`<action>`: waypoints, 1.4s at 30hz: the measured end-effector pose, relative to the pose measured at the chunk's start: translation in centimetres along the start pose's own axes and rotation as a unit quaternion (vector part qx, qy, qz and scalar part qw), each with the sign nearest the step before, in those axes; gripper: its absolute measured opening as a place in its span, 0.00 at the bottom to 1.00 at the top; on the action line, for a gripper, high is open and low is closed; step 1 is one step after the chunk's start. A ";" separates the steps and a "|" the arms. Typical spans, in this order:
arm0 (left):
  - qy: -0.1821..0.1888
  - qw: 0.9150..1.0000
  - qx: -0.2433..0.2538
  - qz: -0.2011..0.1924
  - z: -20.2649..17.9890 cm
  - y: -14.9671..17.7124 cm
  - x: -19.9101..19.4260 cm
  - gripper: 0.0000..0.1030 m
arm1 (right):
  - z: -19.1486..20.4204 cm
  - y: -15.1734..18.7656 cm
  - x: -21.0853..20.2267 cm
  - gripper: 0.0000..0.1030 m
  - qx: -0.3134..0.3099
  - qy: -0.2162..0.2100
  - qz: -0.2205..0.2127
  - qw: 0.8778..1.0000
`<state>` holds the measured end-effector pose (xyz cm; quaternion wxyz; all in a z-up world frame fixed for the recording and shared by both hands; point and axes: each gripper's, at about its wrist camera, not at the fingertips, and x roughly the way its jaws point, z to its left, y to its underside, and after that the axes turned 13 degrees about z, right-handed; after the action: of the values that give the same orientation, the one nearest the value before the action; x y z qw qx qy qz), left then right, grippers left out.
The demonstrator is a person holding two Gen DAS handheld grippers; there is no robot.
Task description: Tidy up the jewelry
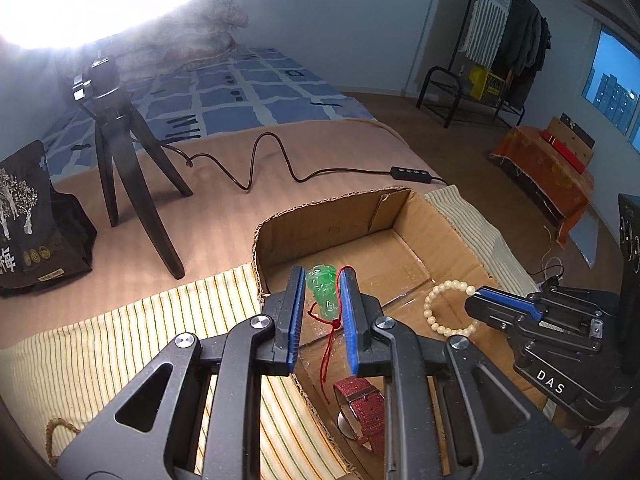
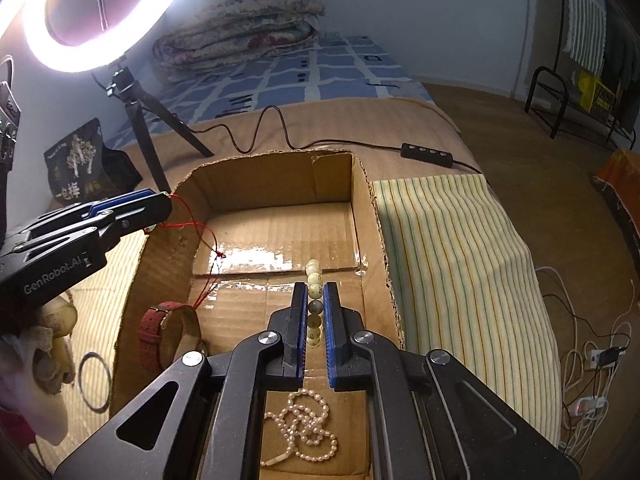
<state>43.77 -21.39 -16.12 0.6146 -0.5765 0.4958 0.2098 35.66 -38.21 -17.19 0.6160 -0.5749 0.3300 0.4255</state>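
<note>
Left gripper (image 1: 322,280) is clenched on a green carved pendant (image 1: 321,291) with red cord, above the open brown cardboard box (image 1: 332,216). Right gripper (image 2: 315,292) is clamped on a cream beaded bracelet (image 2: 314,304) over the same box. A red-strapped watch (image 2: 158,334) and a tangled pearl necklace (image 2: 306,428) lie on the box floor.

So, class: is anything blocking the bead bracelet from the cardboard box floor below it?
Nothing visible does. The bead bracelet hangs in the right gripper over bare box floor; the pearl necklace lies nearer the camera.
</note>
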 end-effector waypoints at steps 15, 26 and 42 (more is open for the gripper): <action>-0.015 1.000 0.007 -0.010 -0.7 0.1 -0.6 0.44 | -0.3 0.3 -0.4 0.56 0.016 0.008 -0.002 1.000; -0.019 1.000 0.004 -0.022 -0.6 0.6 -2.4 0.53 | 0.0 0.8 -1.0 0.60 0.021 0.013 0.000 1.000; -0.025 0.998 -0.004 -0.055 0.7 2.7 -8.8 0.53 | 3.2 1.8 -5.1 0.68 0.005 0.027 -0.017 0.999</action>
<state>38.03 -17.35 -10.10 0.6354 -0.5995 0.4471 0.1921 31.60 -35.88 -13.01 0.6166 -0.5888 0.3388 0.3979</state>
